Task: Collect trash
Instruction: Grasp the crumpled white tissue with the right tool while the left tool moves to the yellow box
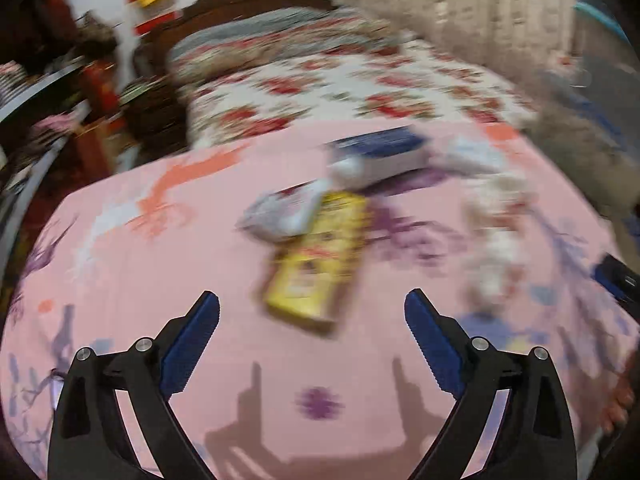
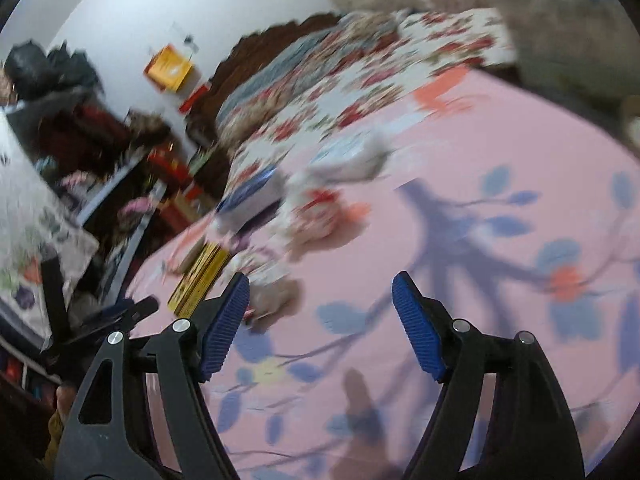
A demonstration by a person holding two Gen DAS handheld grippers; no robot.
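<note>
Pink sheet (image 1: 160, 280) under both wide-open, empty grippers, yellow box (image 1: 316, 264) ahead among blurred litter.

R tongs (image 2: 320, 320) spread wide over pink sheet (image 2: 460, 152); blurred yellow box (image 2: 200, 280) & wrappers (image 2: 316, 216) ahead-left

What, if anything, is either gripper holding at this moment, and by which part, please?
Nothing is held. The left gripper is open above the pink sheet, short of the yellow box; the right gripper is open too, with only sheet between its fingers.
</note>
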